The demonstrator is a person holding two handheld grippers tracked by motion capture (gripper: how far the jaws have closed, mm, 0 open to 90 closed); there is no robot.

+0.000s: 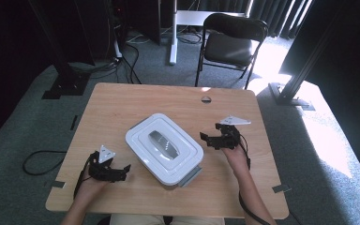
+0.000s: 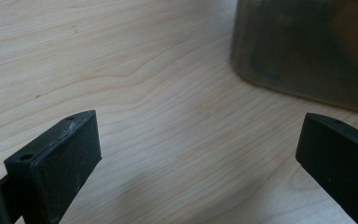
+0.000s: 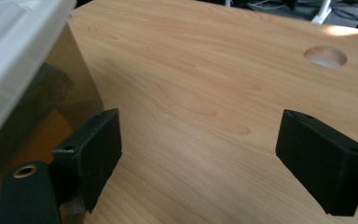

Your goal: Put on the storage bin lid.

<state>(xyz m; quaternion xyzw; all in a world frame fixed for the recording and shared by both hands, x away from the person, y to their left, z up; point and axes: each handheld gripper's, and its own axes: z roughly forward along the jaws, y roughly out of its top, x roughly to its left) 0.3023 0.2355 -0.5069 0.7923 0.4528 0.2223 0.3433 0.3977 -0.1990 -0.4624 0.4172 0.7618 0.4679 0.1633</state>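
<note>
Both grippers, left (image 1: 122,172) at the box's (image 1: 164,143) 8 o'clock and right (image 1: 207,139) at 3, have jaws wide and empty. To grip well, bring both in level against opposite walls, then squeeze evenly.

I can't make out what lies inside the storage box (image 1: 164,144): its white lid (image 1: 161,140) hides it from above, and through the smoky wall (image 3: 37,107) I get only dark and orange blurs, cut off by the frame.
</note>
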